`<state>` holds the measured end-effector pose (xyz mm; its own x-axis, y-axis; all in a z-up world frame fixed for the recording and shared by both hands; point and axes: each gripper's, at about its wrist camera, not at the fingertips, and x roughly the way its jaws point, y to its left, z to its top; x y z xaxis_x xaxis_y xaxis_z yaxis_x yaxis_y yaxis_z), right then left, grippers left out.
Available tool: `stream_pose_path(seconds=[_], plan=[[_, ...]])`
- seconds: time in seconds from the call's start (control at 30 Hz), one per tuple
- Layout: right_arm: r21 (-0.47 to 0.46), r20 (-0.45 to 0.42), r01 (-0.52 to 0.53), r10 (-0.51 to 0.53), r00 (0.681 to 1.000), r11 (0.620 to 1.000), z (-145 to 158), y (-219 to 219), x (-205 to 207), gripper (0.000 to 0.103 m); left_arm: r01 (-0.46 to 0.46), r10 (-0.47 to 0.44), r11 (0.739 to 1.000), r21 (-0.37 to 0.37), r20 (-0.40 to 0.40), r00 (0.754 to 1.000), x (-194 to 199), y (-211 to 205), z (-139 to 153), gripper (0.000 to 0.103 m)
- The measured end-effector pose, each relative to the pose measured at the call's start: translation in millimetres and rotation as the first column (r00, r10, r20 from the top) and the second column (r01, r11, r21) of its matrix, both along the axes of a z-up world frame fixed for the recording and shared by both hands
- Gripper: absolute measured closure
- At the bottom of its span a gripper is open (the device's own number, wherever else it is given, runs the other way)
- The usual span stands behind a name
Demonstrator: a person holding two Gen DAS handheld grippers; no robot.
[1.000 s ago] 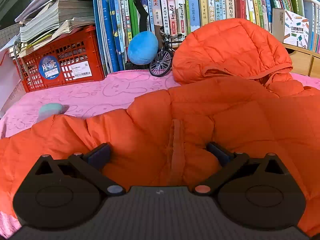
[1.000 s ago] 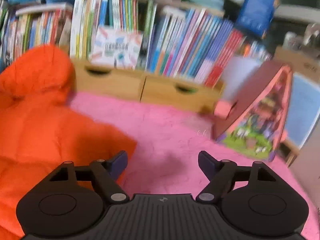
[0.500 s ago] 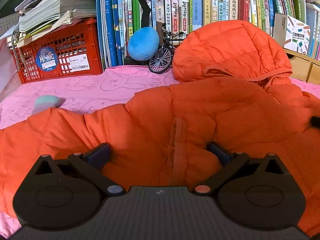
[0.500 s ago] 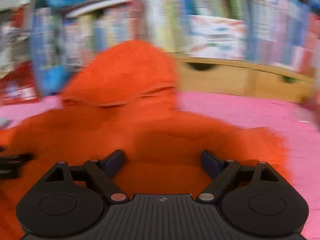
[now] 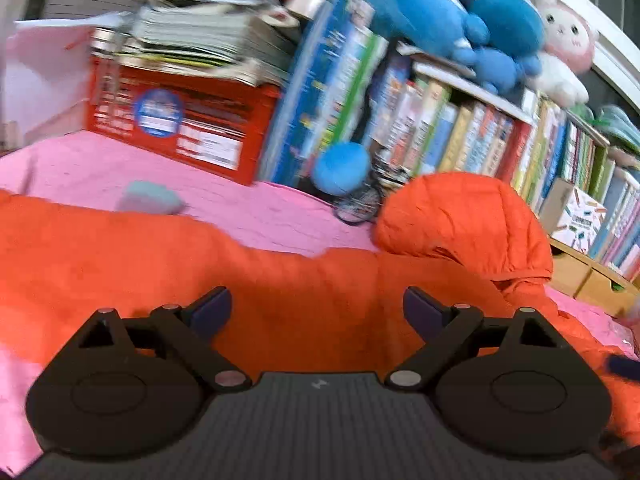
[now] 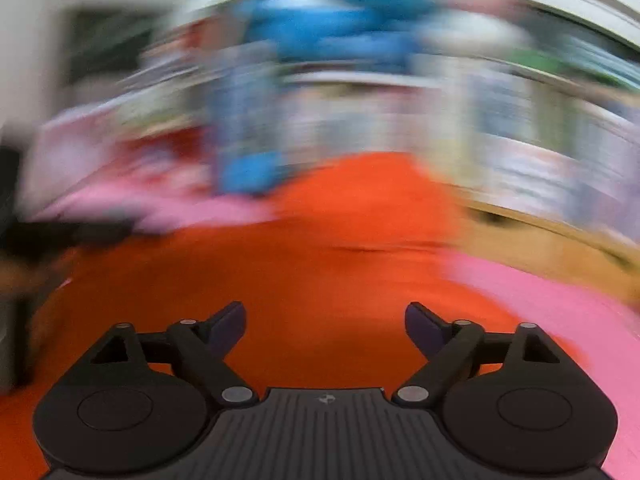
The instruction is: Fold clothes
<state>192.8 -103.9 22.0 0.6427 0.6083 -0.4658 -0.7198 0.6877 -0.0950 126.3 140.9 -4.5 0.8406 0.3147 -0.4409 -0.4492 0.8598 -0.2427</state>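
Note:
An orange puffer jacket (image 5: 304,280) lies spread on the pink cloth (image 5: 248,216), its hood (image 5: 460,216) toward the bookshelf. My left gripper (image 5: 316,308) hovers open over the jacket's body, nothing between its fingers. In the right wrist view, heavily blurred, the same orange jacket (image 6: 320,264) fills the middle, and my right gripper (image 6: 324,324) is open above it with nothing held. A dark fingertip of the right gripper (image 5: 624,366) shows at the right edge of the left wrist view.
A red crate (image 5: 180,120) with stacked papers stands at the back left. Behind the jacket are a row of books (image 5: 440,136), a blue ball (image 5: 340,168), a toy bicycle (image 5: 360,204) and wooden drawers (image 5: 588,276). A small teal object (image 5: 148,198) lies on the cloth.
Both grippers have swung leftward and tilted up. The right one came over the jacket from the bare pink cloth. The left view now shows shelf tops and plush toys.

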Motion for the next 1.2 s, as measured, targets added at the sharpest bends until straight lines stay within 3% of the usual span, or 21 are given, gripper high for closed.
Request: stream_pose_path(seconds=[0.07,0.1,0.17,0.23,0.3,0.37,0.43,0.47,0.5,0.53,0.57,0.6,0.67,0.77,0.83,0.9,0.93,1.0,1.2], plan=[[-0.071,-0.02,-0.052,0.05,0.999,0.996,-14.5,44.3,-5.6,0.02,-0.039,0.039,0.999,0.025,-0.011,0.999,-13.7,3.7,-2.3,0.009],[-0.106,-0.031,-0.038,0.035,0.999,0.994,-21.9,62.0,-3.7,0.055,-0.061,0.062,0.997,0.046,-0.03,0.998,-17.6,4.6,-5.8,0.009],[-0.145,-0.018,0.078,-0.081,0.997,0.986,-27.8,71.4,6.5,0.085,-0.08,0.08,0.997,0.005,-0.059,0.995,-18.5,10.2,-10.0,0.009],[-0.11,-0.002,0.213,-0.215,0.977,0.971,-18.3,44.1,16.6,0.09,-0.088,0.086,0.996,-0.03,-0.069,0.994,-18.3,14.0,-11.9,0.009],[-0.08,0.045,0.375,-0.372,0.927,0.924,-7.4,-2.3,29.7,0.09,-0.083,0.079,0.995,-0.047,-0.087,0.993,-15.8,15.5,-13.9,0.006],[-0.042,0.084,0.555,-0.55,0.831,0.831,3.0,-67.9,43.6,0.09,-0.071,0.066,0.996,-0.045,-0.1,0.993,-14.9,15.5,-16.1,0.005],[0.009,0.064,0.758,-0.757,0.65,0.652,12.5,-154.2,58.7,0.088,-0.064,0.058,0.997,-0.048,-0.107,0.993,-14.4,15.6,-16.0,0.004],[0.026,0.042,0.838,-0.838,0.544,0.545,16.1,-196.9,64.6,0.076,-0.058,0.052,0.997,-0.054,-0.101,0.994,-15.9,15.5,-15.4,0.004],[0.023,0.001,0.901,-0.901,0.433,0.433,16.5,-238.1,66.0,0.057,-0.043,0.037,0.997,-0.063,-0.095,0.995,-19.9,16.2,-14.5,0.004],[0.022,-0.041,0.941,-0.94,0.339,0.338,16.1,-275.0,63.9,0.047,-0.021,0.014,0.997,-0.072,-0.092,0.996,-25.1,17.2,-13.0,0.004],[0.045,-0.089,0.946,-0.942,0.323,0.32,13.6,-299.8,51.0,0.028,0.002,-0.009,0.997,-0.081,-0.089,0.996,-30.3,18.1,-11.4,0.004],[0.092,-0.137,0.933,-0.923,0.358,0.348,12.0,-320.3,34.0,0.018,0.027,-0.035,0.996,-0.087,-0.087,0.996,-37.7,18.1,-8.9,0.004],[0.162,-0.201,0.868,-0.845,0.495,0.47,5.2,-338.8,0.4,0.011,0.069,-0.077,0.995,-0.075,-0.099,0.992,-55.2,15.3,-4.0,0.004],[0.184,-0.252,0.737,-0.694,0.675,0.65,-9.8,-321.0,-28.5,0.011,0.124,-0.129,0.991,-0.046,-0.131,0.983,-82.4,10.2,0.8,0.004],[0.189,-0.278,0.631,-0.575,0.769,0.753,-20.6,-301.2,-43.2,0.011,0.139,-0.143,0.99,-0.036,-0.16,0.977,-93.0,7.4,0.7,0.004],[0.197,-0.302,0.51,-0.443,0.844,0.837,-31.3,-281.3,-57.8,0.01,0.151,-0.154,0.988,-0.032,-0.192,0.969,-99.2,4.9,-0.5,0.004],[0.202,-0.316,0.456,-0.383,0.868,0.867,-35.2,-270.2,-61.4,0.01,0.15,-0.154,0.988,-0.037,-0.205,0.966,-99.7,4.2,-1.9,0.004],[0.208,-0.349,0.406,-0.32,0.881,0.89,-35.6,-242.5,-49.7,0.01,0.152,-0.16,0.987,-0.054,-0.23,0.96,-101.7,1.4,-4.2,0.004],[0.05,-0.292,0.422,-0.391,0.873,0.905,-38.5,-203.0,-60.3,0.01,0.201,-0.197,0.98,-0.015,-0.267,0.943,-124.2,-28.4,0.2,0.004]])
